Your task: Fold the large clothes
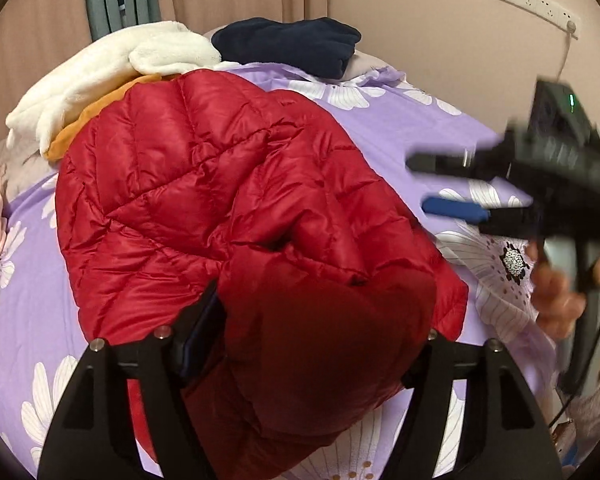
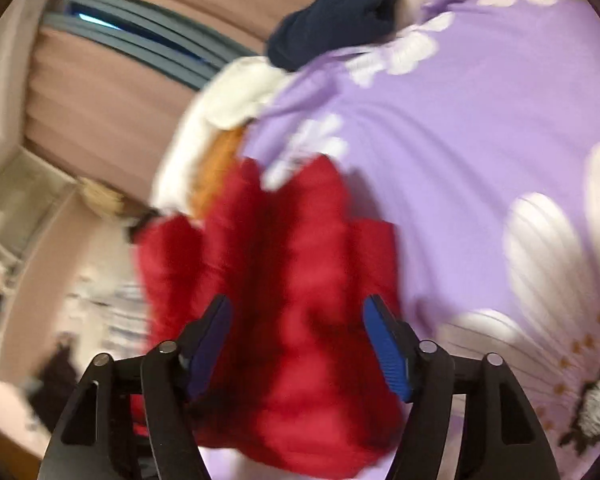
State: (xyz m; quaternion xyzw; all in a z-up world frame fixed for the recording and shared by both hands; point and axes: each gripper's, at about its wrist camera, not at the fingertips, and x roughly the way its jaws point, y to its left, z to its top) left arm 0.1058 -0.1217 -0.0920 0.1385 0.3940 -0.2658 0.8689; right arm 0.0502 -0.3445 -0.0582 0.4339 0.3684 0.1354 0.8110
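- Left wrist view: red puffer jacket (image 1: 228,208) spread on purple floral bedspread (image 1: 400,128); left gripper (image 1: 320,344) straddling near jacket fold, pad contact hidden; right gripper (image 1: 452,188) spread empty, right of jacket.
- Right wrist view: right gripper (image 2: 298,344) gaping around jacket (image 2: 284,280), pads apart, apparently releasing the fold.

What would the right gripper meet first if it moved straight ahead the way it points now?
Most likely the red puffer jacket, which lies between and ahead of the open right gripper; blur leaves the depth unclear.
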